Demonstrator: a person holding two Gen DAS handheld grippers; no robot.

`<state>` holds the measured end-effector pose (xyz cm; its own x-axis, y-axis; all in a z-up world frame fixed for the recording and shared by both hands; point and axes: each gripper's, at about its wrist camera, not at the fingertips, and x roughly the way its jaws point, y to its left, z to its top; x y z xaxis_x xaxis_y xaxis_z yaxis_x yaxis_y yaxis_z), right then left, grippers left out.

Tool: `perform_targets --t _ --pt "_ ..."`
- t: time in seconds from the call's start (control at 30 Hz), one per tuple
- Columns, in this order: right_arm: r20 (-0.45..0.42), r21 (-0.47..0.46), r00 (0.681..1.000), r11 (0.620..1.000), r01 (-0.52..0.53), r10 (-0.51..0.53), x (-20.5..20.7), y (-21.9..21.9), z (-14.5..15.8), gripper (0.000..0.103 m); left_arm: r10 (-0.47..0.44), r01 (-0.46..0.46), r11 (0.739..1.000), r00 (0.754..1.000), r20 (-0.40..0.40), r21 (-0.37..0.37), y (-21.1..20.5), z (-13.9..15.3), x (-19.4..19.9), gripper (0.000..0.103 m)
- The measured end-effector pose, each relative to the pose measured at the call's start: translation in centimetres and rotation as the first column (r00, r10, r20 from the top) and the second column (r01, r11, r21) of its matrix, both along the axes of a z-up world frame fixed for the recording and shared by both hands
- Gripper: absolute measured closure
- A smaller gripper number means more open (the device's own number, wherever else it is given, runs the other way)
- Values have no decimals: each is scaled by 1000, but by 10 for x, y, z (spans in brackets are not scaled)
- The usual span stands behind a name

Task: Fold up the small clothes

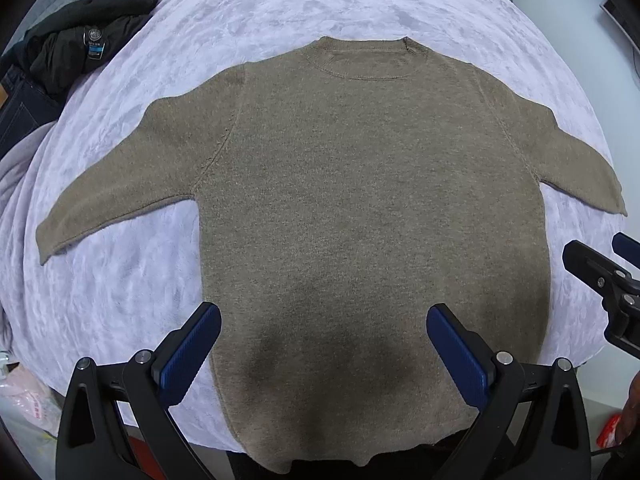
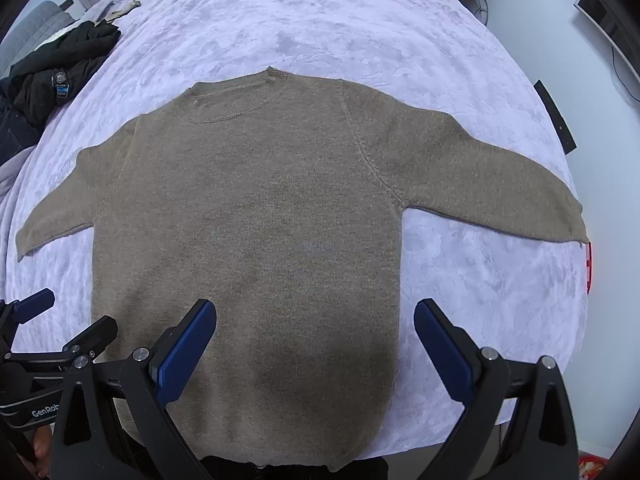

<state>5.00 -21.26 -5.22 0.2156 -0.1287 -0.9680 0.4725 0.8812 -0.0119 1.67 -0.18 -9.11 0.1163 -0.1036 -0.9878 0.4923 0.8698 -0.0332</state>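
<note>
Left hand-held gripper (image 1: 324, 344) and right hand-held gripper (image 2: 316, 340), both spread wide and grasping nothing, hover above the hem of the brown sweater (image 1: 360, 208), which lies flat, sleeves outspread, on the lilac bed (image 1: 260, 4), dark clothes (image 1: 84, 44) beyond its left sleeve.

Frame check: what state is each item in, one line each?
Brown sweater: spread flat, unfolded, sleeves out, hem hanging over the near edge.
Left claw: open, empty, above the hem.
Right claw: open, empty, above the hem.
Black jacket: crumpled in a heap.
Lilac blanket: spread out.
</note>
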Motion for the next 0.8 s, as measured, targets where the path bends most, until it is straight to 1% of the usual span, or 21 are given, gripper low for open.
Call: perform_targets --t 0.1,0.2,0.4,0.53,0.77,0.8 --pt "-6 -8 1000 1000 -2 2 3 -1 -3 3 24 -24 998 1000 -5 -50 7 -2 5 0" --pt "3 -9 1000 1000 3 -3 5 0 -4 3 45 -45 996 999 -5 -78 16 -6 12 0" --pt "-16 -19 1000 1000 2 -2 9 7 -10 3 104 -105 992 995 -8 -66 38 -15 30 0" --pt "-19 -23 1000 1000 -5 4 12 14 -9 3 131 -130 990 991 -2 -60 52 -16 36 0" --pt "-18 -39 999 998 -45 44 24 33 -4 3 166 -166 982 986 -3 -94 73 -12 44 0" --pt "-15 -39 999 998 -51 50 26 36 -3 3 173 -173 978 985 -8 -112 77 -11 45 0"
